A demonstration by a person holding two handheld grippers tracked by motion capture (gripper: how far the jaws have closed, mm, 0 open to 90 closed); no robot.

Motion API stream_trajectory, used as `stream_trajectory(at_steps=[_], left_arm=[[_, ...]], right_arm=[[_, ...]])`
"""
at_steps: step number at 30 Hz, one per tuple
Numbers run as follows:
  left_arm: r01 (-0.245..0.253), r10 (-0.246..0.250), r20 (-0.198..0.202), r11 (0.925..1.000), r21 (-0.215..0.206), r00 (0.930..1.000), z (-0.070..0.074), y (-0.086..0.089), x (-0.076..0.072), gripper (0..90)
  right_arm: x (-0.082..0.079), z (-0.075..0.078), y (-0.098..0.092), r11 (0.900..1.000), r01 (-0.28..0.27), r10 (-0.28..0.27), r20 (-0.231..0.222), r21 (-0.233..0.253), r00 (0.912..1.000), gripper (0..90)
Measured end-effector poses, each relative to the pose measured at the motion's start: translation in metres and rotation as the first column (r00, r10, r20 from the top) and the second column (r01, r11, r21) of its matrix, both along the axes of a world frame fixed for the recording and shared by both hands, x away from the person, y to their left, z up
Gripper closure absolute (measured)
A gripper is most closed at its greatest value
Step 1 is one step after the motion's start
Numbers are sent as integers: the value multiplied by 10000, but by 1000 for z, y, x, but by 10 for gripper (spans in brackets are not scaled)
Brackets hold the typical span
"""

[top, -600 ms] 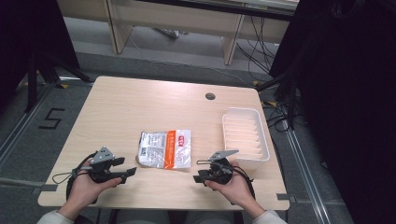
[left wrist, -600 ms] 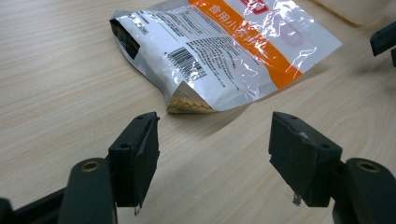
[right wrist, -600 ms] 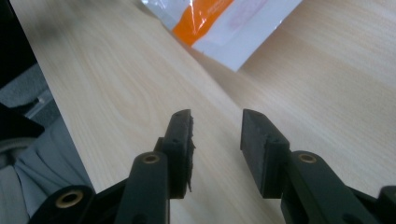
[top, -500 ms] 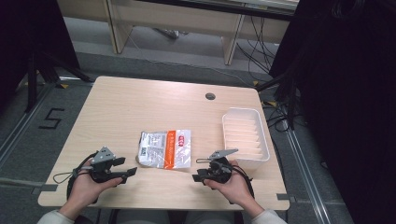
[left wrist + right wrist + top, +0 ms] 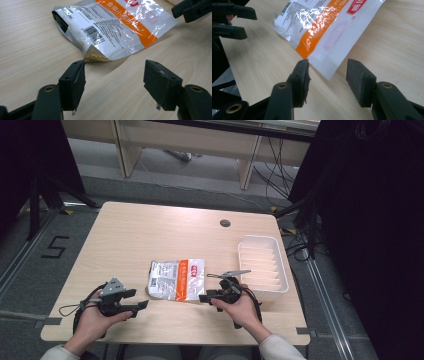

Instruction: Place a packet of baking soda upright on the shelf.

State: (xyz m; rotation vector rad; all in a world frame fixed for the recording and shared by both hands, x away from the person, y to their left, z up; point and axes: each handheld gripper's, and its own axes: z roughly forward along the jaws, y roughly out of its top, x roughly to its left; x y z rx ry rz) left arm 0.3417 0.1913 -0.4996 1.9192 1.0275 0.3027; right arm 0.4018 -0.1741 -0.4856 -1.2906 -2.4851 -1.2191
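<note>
My left tool [image 5: 131, 301] and right tool [image 5: 212, 293] are both released, jaws apart and empty, one at each near corner of the pouch [image 5: 177, 279]. It lies flat on the table [image 5: 150, 230], left of the white tray [image 5: 263, 268]. The pouch looks light, soft and crinkly, and its glossy film will likely slip. I judge the stiffer sealed edges the best hold: the lifted folded corner [image 5: 93, 55] before my left jaws, and the flat white edge [image 5: 325, 70] just ahead of my right.
</note>
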Motion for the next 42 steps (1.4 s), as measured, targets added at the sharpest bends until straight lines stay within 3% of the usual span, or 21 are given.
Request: stream_trajectory(at_steps=[1, 2, 3, 7, 14, 22, 30, 42], left_arm=[[0, 0, 0, 10000, 0, 10000, 0, 0, 0, 333], [21, -21, -33, 10000, -27, 10000, 0, 0, 0, 333], [2, -2, -39, 10000, -48, 10000, 0, 0, 0, 333], [-28, 29, 46, 10000, -68, 10000, 0, -1, 0, 334], [20, -20, -21, 10000, -14, 10000, 0, 0, 0, 335], [25, -25, 56, 10000, -10, 10000, 0, 0, 0, 336], [6, -6, -3, 10000, -100, 10000, -1, -1, 0, 336], [-20, 20, 114, 10000, -7, 9999, 1, 0, 0, 340]], right_arm=[[0, 0, 2, 9997, 225, -225, -65, 35, 9997, 523], [4, -2, 2, 10000, 40, -40, 54, 62, 10000, 515], [4, -2, 4, 9998, 211, -210, -110, 52, 9997, 516], [10, -6, 7, 9999, 134, -134, -37, -89, 9999, 515], [20, -10, 17, 10000, 77, -78, -302, -25, 9995, 526], [22, -13, 31, 10000, -57, 55, -424, -35, 9991, 571], [25, -16, 46, 9975, -665, 657, -331, -243, 9973, 683], [26, -7, 52, 9951, -901, 893, -220, -399, 9958, 895]])
